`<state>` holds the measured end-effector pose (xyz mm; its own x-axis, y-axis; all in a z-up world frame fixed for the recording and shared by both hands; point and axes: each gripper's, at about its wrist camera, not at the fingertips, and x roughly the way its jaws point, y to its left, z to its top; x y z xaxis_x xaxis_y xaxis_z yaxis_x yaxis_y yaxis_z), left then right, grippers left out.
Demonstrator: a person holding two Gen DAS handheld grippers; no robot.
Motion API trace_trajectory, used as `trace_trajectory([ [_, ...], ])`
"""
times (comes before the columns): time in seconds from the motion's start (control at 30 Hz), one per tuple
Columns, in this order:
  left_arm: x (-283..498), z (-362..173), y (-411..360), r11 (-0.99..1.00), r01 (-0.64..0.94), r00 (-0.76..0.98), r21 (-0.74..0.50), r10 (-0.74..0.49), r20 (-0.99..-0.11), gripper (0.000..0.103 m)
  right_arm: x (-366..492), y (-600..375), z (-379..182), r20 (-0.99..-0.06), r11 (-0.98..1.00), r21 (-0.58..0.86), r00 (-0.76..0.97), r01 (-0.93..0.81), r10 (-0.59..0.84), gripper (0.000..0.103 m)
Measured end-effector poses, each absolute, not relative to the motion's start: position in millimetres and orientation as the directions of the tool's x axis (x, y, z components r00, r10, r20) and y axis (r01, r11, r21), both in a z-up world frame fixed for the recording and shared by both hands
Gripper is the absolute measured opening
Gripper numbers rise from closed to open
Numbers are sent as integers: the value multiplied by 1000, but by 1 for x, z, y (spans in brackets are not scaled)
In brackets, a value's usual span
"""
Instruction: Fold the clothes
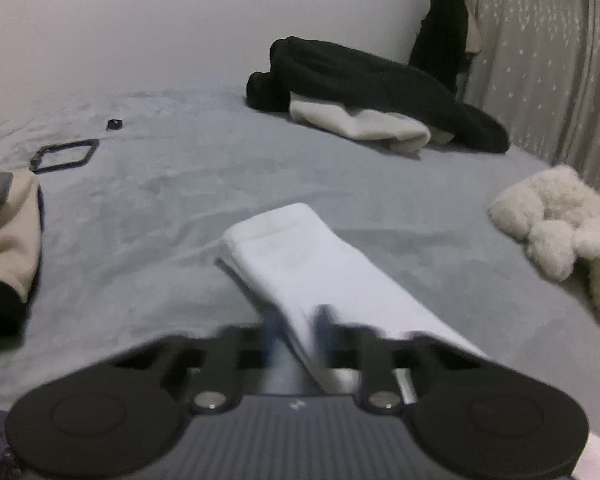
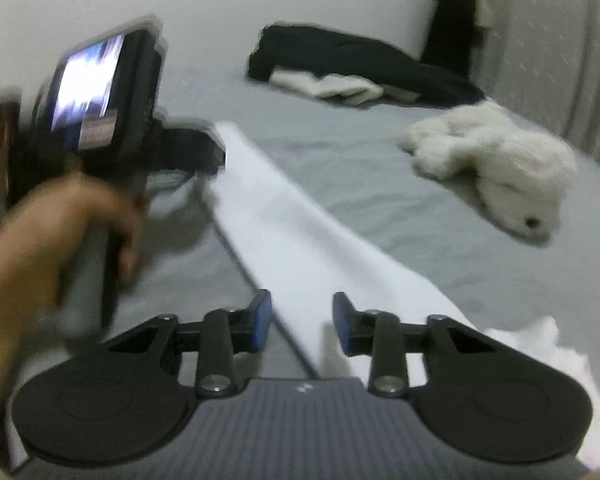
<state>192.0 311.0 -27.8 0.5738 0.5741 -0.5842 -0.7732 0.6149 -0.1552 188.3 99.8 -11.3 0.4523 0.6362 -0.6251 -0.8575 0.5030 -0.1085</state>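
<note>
The left hand-held gripper (image 1: 296, 332) pinches the folded white garment (image 1: 300, 264) on the bed (image 1: 180, 200). The right hand-held gripper (image 2: 302, 322) stands released, straddling the garment's near end.

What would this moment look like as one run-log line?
left gripper: shut on white cloth | right gripper: open over cloth | bed

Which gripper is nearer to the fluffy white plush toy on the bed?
Right. The right gripper sits at the white garment's near end, beside the plush toy; the left gripper is across the garment, farther away.
</note>
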Motion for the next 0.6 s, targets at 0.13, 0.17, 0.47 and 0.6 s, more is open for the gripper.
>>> trace_trajectory([
  [0.13,183,-18,314,606,-769,599,-203,572,-561,4,190,105,-19,-633,505,-105,449,-857,630,9],
  [0.17,180,-14,313,607,-769,603,-203,582,-545,4,193,99,-14,-624,507,-58,427,-860,654,9],
  [0.47,189,-17,314,564,-825,464,-34,641,-612,13,207,104,-16,-677,454,108,269,-884,685,18],
  [0.6,185,-2,307,552,-834,458,2,694,-555,19,218,92,5,-609,483,162,298,-860,735,18],
])
